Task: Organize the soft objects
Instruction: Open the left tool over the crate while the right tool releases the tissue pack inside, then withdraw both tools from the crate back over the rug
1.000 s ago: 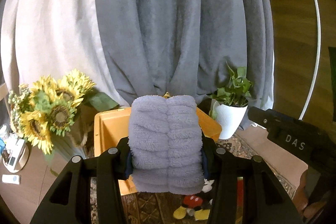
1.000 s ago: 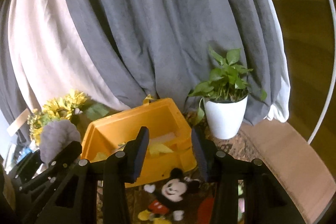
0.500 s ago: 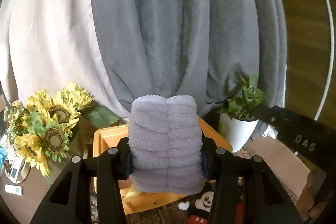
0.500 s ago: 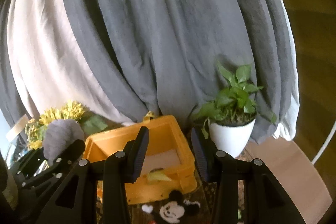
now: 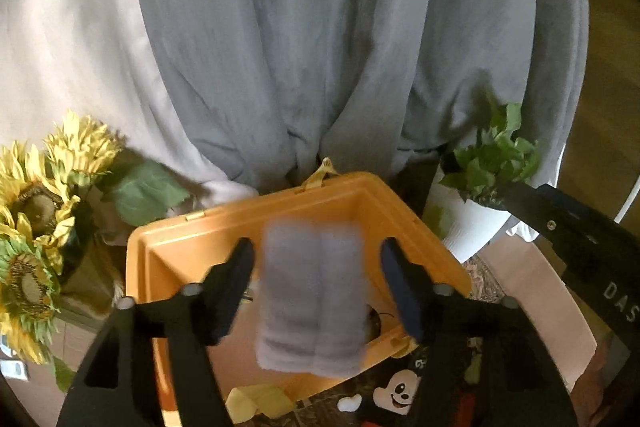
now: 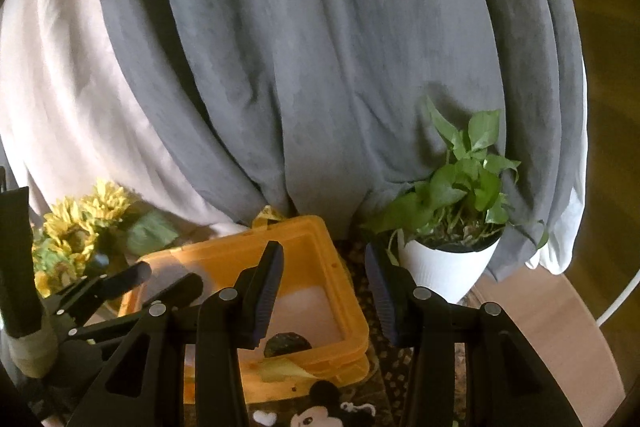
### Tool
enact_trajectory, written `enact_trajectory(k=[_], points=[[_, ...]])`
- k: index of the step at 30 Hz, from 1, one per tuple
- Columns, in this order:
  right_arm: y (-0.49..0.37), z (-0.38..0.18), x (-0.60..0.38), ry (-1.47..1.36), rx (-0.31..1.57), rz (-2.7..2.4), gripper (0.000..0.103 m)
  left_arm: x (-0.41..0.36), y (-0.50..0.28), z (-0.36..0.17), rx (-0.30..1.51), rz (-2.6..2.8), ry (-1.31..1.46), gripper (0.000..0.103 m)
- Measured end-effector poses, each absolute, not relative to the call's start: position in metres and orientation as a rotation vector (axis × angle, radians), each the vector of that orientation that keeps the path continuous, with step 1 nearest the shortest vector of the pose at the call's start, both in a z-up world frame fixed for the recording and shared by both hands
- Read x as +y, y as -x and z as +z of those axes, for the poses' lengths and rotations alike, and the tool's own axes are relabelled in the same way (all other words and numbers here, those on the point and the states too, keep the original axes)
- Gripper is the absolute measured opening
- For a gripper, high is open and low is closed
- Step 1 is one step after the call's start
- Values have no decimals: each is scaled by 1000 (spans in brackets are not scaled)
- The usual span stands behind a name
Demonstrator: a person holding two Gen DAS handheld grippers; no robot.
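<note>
— Left wrist view: what step is this?
— A release, by the look of it. The left gripper (image 5: 318, 277) stands wide open; the grey towel (image 5: 312, 301), blurred, sits between the spread fingers, touching neither, above the orange bin (image 5: 168, 247). Next, the gripper needs only to back clear

— And the right wrist view?
— The right gripper (image 6: 326, 297) hangs open and empty near the bin's right wall. A Mickey Mouse plush (image 6: 320, 411) on the rug looks the likely next pick

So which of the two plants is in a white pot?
The leafy green plant right of the orange bin; its white pot shows plainly. The sunflowers stand left, their container unclear.
</note>
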State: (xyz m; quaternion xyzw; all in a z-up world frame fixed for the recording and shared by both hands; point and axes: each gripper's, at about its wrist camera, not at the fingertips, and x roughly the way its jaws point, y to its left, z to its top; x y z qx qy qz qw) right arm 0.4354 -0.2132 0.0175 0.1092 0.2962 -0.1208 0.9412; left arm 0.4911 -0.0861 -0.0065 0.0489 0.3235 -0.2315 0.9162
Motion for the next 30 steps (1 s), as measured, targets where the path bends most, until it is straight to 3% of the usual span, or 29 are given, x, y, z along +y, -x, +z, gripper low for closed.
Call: enact_trajectory(k=[8, 21, 30], points=[[-429, 17, -214, -216, 627, -262, 51, -83, -485, -6, 642, -422, -132, 83], [-374, 36, -191, -196, 595, -246, 69, -31, -424, 15, 558, -290, -100, 93], [-331, 43, -169, -192, 587, -217, 70, -3, -369, 24, 481, -229, -95, 100]])
